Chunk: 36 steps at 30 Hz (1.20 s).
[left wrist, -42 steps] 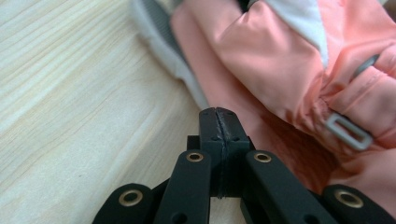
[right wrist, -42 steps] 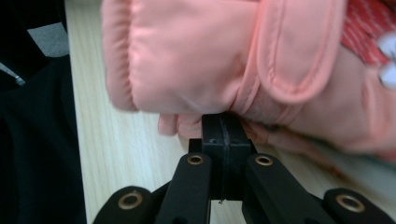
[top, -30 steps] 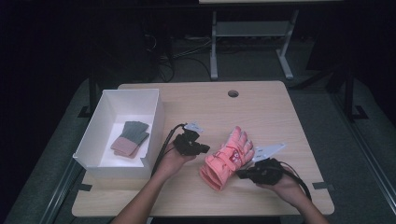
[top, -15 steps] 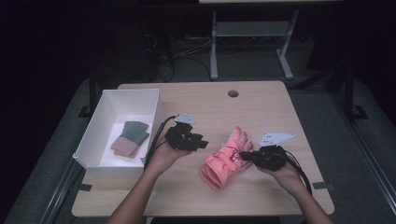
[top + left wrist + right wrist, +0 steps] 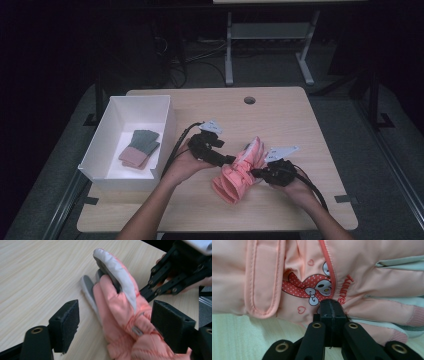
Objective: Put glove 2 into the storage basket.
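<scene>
Pinching the near edge of the pink ski glove (image 5: 240,170), our right gripper (image 5: 257,173) has its jaws pressed tight together on a fold of fabric just below the printed patch; in the right gripper view the two black pads meet with the cloth caught between them. Our left gripper (image 5: 227,160) stands wide: its jaws have just been opening, and in the left gripper view the glove (image 5: 125,315) lies between the two pads without either one pressing on it. The glove rests on the wooden table (image 5: 300,125), near its front middle, cuff toward us and grey-tipped fingers pointing away.

From here we judge the hold to be thin. We have only a small fold of slippery shell, so if we lift or drag toward the white box (image 5: 165,130), the padded weight could pull the fold out and drop the glove short. Its cuff could also catch on the box wall if we carry it low.

On the patch we read "Bunny" in red letters beside a cartoon rabbit face with a bow, on red dotted cloth with small hearts.

Farther left, inside the box, lies a green and pink knitted glove (image 5: 140,148).
</scene>
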{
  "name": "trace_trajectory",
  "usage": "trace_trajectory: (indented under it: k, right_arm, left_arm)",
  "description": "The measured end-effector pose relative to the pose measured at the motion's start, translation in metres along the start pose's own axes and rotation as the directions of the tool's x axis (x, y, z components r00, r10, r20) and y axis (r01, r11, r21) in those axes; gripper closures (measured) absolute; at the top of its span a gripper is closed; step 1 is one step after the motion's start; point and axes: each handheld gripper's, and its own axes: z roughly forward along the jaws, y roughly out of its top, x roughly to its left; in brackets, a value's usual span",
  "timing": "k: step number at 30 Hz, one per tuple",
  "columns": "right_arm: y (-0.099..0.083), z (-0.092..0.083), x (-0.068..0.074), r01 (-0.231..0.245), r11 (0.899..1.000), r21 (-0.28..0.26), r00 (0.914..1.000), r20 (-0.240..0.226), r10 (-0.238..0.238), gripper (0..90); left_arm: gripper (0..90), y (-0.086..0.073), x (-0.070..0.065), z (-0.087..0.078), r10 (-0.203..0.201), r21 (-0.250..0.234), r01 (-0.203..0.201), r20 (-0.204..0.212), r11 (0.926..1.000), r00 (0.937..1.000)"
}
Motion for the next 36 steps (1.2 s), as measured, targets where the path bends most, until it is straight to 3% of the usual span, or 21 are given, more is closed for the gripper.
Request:
trace_trajectory:
  k: [9,12,17,22,25,29,33,36]
  right_arm:
    - [-0.001,0.003,0.002,0.008,1.0,0.005,0.9999,0.013,-0.008,90.0]
    - [-0.001,0.003,0.002,0.017,1.0,0.004,0.9998,0.014,-0.017,90.0]
    - [-0.002,0.004,0.003,0.016,1.0,0.01,0.9997,0.016,-0.016,90.0]
    - [-0.002,0.006,0.003,0.017,1.0,0.018,0.9997,0.018,-0.018,90.0]
    - [-0.002,0.006,0.003,0.02,1.0,0.019,0.9996,0.018,-0.02,90.0]
    - [-0.003,0.007,0.003,0.025,0.999,0.023,0.9995,0.019,-0.026,90.0]
    - [-0.003,0.007,0.003,0.028,0.999,0.023,0.9994,0.021,-0.028,90.0]
    - [-0.003,0.007,0.003,0.03,0.999,0.024,0.9993,0.02,-0.031,90.0]
  left_arm:
    - [17.7,0.007,0.001,0.044,0.0,0.089,-0.004,0.049,0.996,0.9988]
    - [16.7,0.005,0.003,0.058,-0.016,0.13,0.008,0.067,0.9914,0.9976]
    - [14.1,-0.003,0.01,0.068,-0.062,0.171,0.046,0.089,0.9841,0.9941]
    - [12.6,-0.013,0.02,0.078,-0.137,0.205,0.105,0.149,0.9731,0.9793]
    - [12.6,-0.015,0.02,0.082,-0.157,0.222,0.118,0.166,0.968,0.9736]
    - [12.6,-0.017,0.021,0.09,-0.188,0.257,0.133,0.203,0.9571,0.961]
    - [13.2,-0.017,0.022,0.091,-0.191,0.264,0.13,0.219,0.9557,0.9568]
    - [18.6,-0.017,0.022,0.092,-0.207,0.274,0.136,0.249,0.9521,0.9462]
